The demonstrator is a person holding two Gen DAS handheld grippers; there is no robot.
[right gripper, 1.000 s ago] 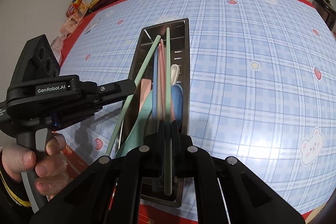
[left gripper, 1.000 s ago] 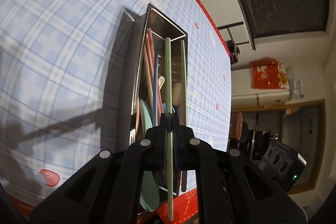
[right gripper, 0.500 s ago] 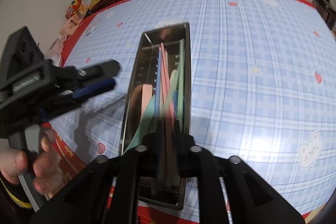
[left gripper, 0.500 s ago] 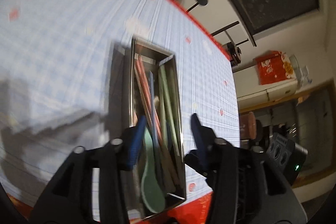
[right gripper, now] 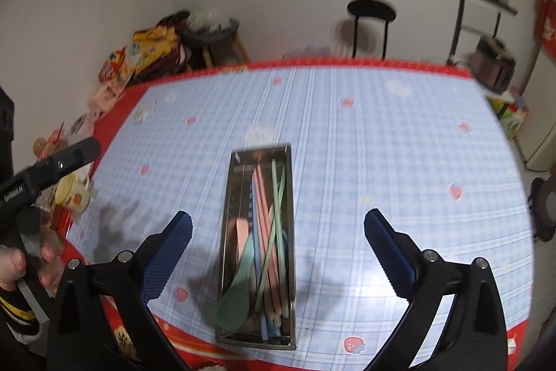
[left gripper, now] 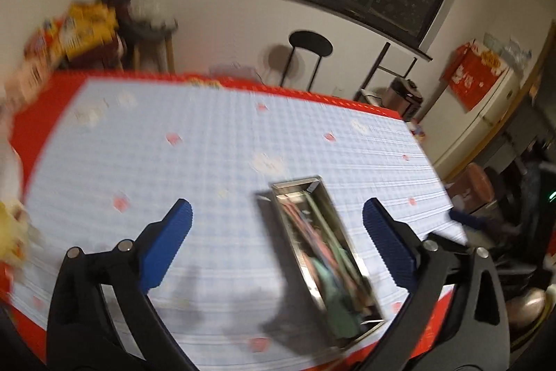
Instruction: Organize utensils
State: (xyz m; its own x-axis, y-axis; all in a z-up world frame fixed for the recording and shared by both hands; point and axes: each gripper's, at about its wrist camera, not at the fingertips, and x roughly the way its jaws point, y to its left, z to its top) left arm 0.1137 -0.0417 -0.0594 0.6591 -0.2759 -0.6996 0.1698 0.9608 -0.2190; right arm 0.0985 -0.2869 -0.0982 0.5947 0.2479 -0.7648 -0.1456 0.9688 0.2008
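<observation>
Both tongs wide, gripping nothing, above the metal tray (right gripper: pixel 259 239) of utensils at the table's (right gripper: pixel 382 162) near edge.

Right gripper (right gripper: pixel 278 226) view shows green chopsticks (right gripper: pixel 276 232) and green spoon (right gripper: pixel 236 298) sharply; left gripper (left gripper: pixel 276 223) view blurs them. Black stool (right gripper: pixel 371 11) stands beyond the far edge.

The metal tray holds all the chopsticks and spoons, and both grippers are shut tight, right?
Not quite. Both grippers are open: the right gripper and left gripper have their jaws spread wide, as each wrist view shows. The metal tray does hold the chopsticks and spoons.
</observation>
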